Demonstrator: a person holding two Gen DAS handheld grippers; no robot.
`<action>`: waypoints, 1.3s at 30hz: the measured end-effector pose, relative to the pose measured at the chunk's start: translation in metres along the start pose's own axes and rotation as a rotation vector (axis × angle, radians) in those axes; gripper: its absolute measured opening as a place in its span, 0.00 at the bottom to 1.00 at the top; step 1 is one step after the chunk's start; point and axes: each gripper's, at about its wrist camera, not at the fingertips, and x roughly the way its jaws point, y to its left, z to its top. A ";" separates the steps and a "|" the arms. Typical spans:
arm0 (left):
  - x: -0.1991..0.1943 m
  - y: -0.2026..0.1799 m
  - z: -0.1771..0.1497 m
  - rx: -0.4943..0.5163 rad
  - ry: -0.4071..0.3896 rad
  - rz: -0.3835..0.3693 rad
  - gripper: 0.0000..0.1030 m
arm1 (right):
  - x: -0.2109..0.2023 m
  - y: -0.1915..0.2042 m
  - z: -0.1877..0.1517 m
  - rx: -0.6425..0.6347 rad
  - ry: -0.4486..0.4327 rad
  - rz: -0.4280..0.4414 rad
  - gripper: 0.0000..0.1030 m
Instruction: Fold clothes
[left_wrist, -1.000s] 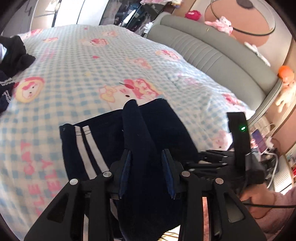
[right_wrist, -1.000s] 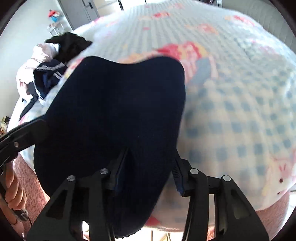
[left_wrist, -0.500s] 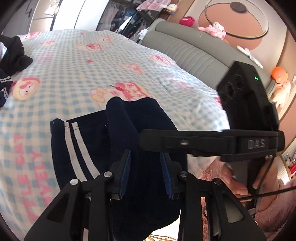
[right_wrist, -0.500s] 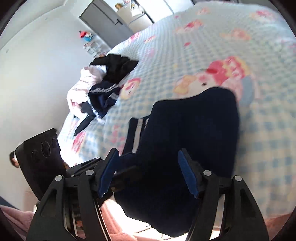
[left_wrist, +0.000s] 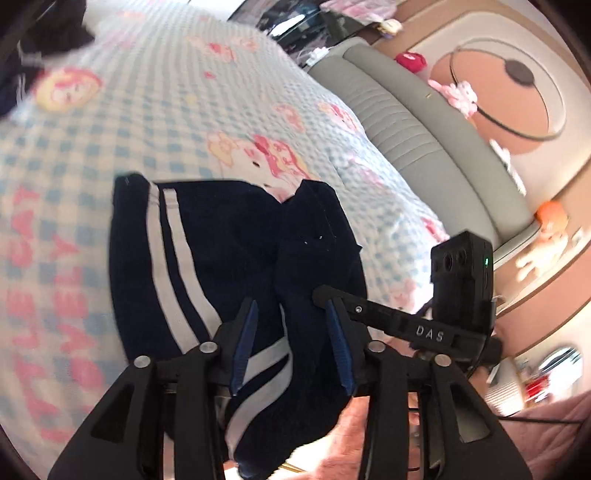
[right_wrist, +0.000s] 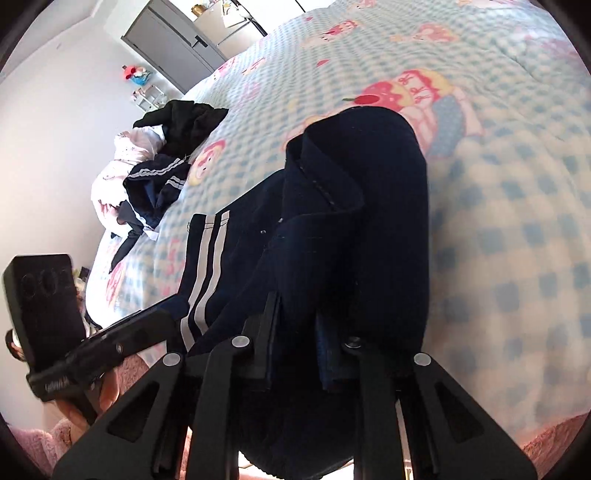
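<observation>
1. The navy garment (left_wrist: 207, 254) with two white stripes lay at the near edge of the bed (left_wrist: 155, 122), partly draped over that edge, on the blue-and-white checked cover with pink cartoon prints.
2. The left gripper (left_wrist: 291, 347) stood with its blue-padded fingers (left_wrist: 242, 350) apart, a raised fold of the navy cloth running between them; whether the pads touched the cloth could not be told.
3. The right gripper (right_wrist: 295, 341) had its jaws drawn close together, clamped on a bunched fold of the same garment (right_wrist: 354, 206) at the near edge.
4. In the left wrist view the right gripper reached in from the right side, its tip against the cloth.
5. A pile of dark and pale clothes (right_wrist: 155, 166) sat well apart, towards the bed's far left edge.
6. A grey padded headboard (left_wrist: 424, 122) ran along the bed's right side.
</observation>
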 end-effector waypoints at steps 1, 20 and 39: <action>0.007 0.001 0.003 -0.017 0.026 -0.033 0.49 | -0.004 -0.004 -0.003 0.020 -0.016 0.055 0.16; -0.028 -0.015 0.027 0.168 -0.191 0.418 0.07 | -0.055 0.034 0.017 -0.123 -0.174 -0.151 0.32; -0.039 0.022 0.028 0.046 -0.189 0.443 0.09 | -0.018 -0.012 0.043 0.060 -0.030 -0.028 0.58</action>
